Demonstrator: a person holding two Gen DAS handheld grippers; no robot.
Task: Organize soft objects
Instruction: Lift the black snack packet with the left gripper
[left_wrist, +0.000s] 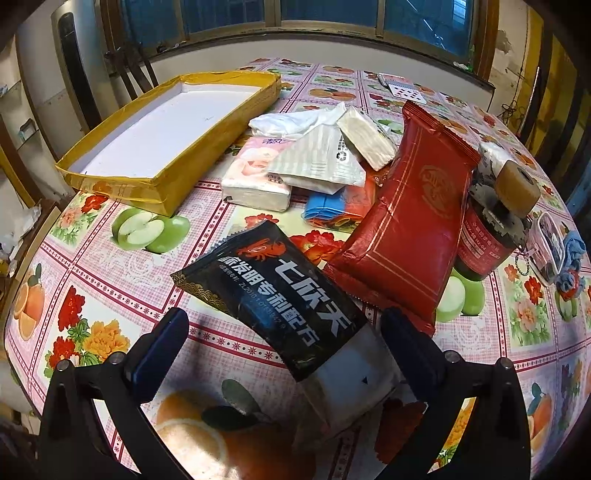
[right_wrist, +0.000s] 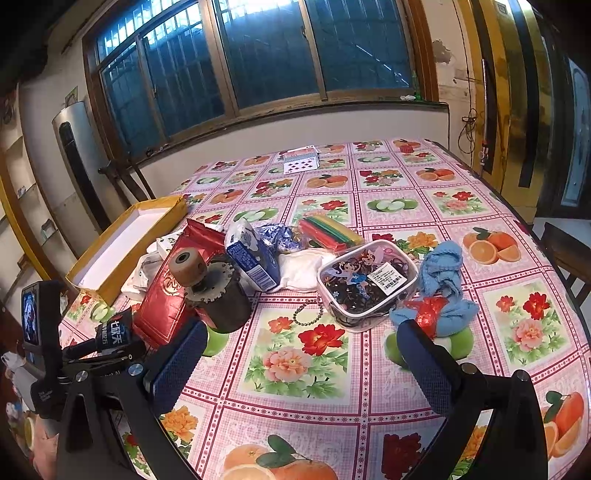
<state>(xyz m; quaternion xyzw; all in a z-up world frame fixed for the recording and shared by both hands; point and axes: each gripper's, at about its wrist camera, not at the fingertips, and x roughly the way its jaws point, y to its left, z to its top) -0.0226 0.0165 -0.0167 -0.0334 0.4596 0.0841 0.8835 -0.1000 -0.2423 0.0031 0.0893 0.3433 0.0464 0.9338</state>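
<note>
Tablecloth (right_wrist: 369, 206) with fruit prints spreads under everything. Far left on it sits the yellow box (left_wrist: 122, 184), with nothing inside that shows. Beside the box lies a heap of tissue packs (left_wrist: 258, 177), with a red pouch (left_wrist: 410, 229) leaning near a dark jar (right_wrist: 221, 306). Nearest, the black packet (left_wrist: 280, 295) lies between the wide-open fingers of the left gripper (left_wrist: 284, 347), ungripped. The right gripper (right_wrist: 299, 365) hangs open over bare cloth. Risk, as I judge it: closing on the slick packet's loose end could let it slip out, or nudge the red pouch.
</note>
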